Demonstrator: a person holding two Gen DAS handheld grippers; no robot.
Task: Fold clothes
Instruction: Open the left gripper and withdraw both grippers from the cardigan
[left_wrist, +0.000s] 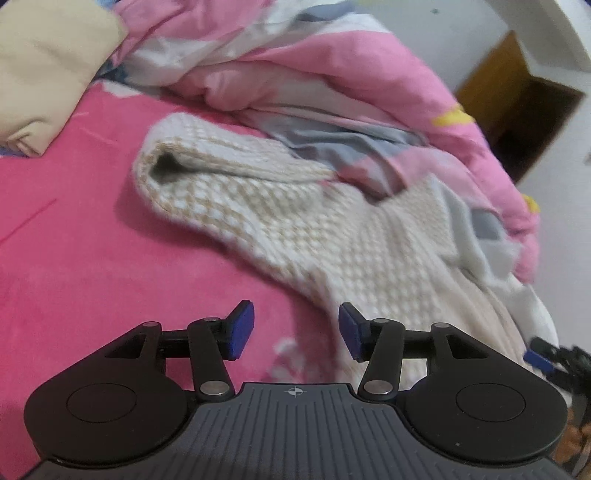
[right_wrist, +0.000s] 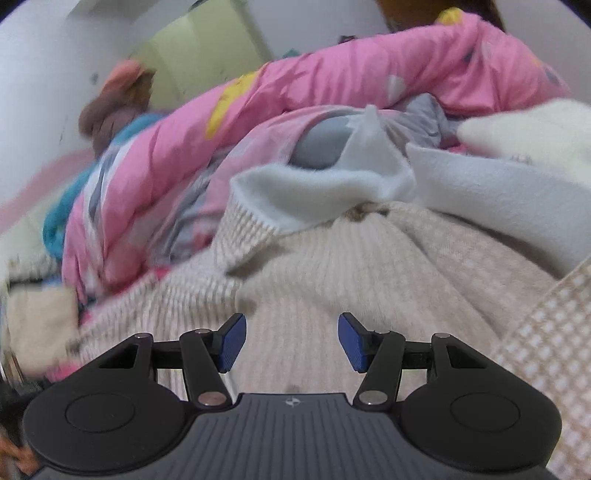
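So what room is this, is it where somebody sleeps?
Most likely a bedroom. A cream knitted sweater lies on a pink bedsheet, with a rumpled pink quilt heaped behind it and a beige pillow nearby.

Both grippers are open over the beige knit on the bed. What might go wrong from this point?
1. The pink quilt overlaps the checked sleeve's upper end, so lifting the sleeve may drag bedding along.
2. The right gripper hovers over the thick ribbed body; closing here could pinch several layers, or the white fleece lining.
3. The left gripper straddles the sleeve edge and the pink sheet; it might grab the sheet.
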